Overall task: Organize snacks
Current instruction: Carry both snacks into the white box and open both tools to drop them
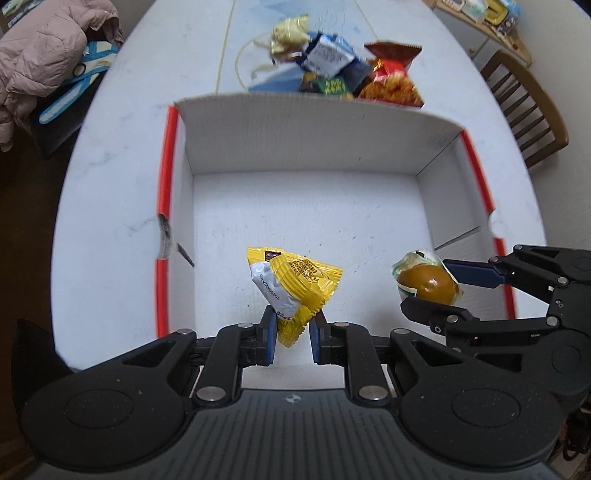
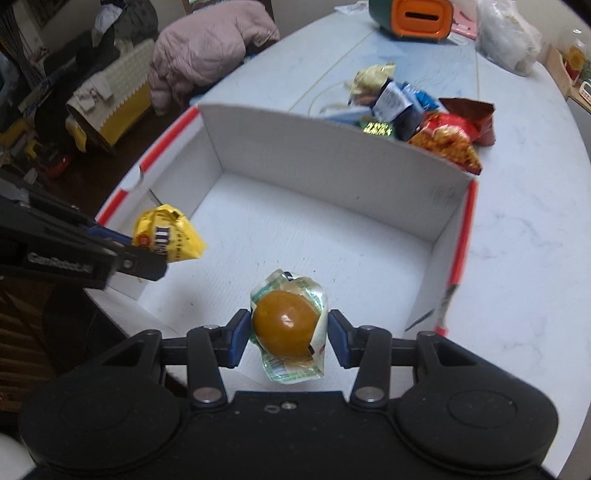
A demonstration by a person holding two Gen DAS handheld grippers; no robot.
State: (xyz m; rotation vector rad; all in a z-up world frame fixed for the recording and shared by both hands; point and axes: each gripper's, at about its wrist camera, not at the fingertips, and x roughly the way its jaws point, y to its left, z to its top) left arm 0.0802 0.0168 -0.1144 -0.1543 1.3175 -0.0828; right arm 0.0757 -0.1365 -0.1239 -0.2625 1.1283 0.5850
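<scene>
I have both hands over the white box [image 1: 306,147], each carrying one snack, so two go in at once. My left gripper [image 1: 292,334] has its fingers pinched tight on the tail of a yellow candy packet [image 1: 295,284], which hangs slack above the box floor; gripping the crimped end keeps the contents from being crushed. My right gripper [image 2: 287,338] has its fingers partly closed around a wrapped round bun [image 2: 286,323], squeezed across its width because the wrapper gives little else to hold. Both point steeply down into the box, which I judge ready for release.

The left wrist view shows the packet's printed back and the bun side-on. Only the right wrist view shows the packet's front lettering and an orange-and-green container [image 2: 412,16] far along the desk [image 2: 535,221]. The remaining snack pile [image 1: 343,70] waits beyond the box's far wall.
</scene>
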